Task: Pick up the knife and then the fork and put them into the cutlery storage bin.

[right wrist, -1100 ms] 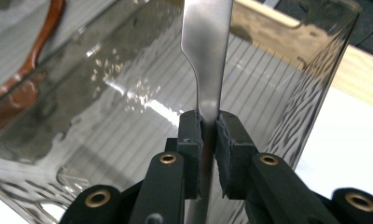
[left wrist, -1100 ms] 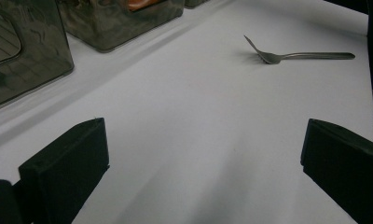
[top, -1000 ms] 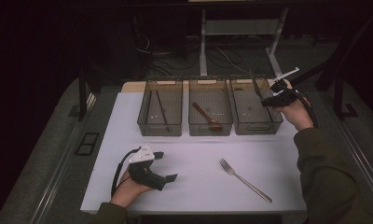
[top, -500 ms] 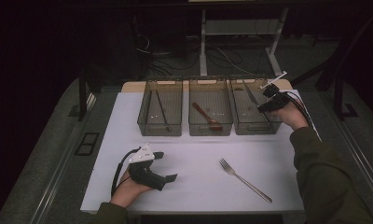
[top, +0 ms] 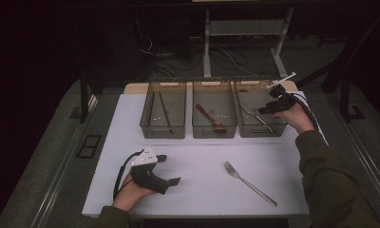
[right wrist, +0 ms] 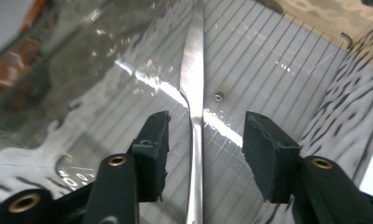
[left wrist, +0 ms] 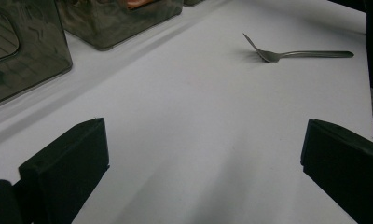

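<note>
At upper right of the high view, the right gripper (top: pixel 270 108) has just been opening; the knife (right wrist: pixel 194 88) lies free between its jaws in the right bin (top: pixel 254 129). Lifting askew could snag it (pads close). The left gripper (top: pixel 171 170), lower left, rests open.

High view: overhead, facing forward across the white table (top: pixel 197 161).
Left gripper view: low, near tabletop.
Right gripper view: close inside right bin (top: pixel 252 102).
Shared: fork (top: pixel 249 183), high and left.

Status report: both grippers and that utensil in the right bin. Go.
Right gripper just opened, pads clear of the metal utensil lying in the right bin. Left gripper open, empty. Nothing blocking.
</note>
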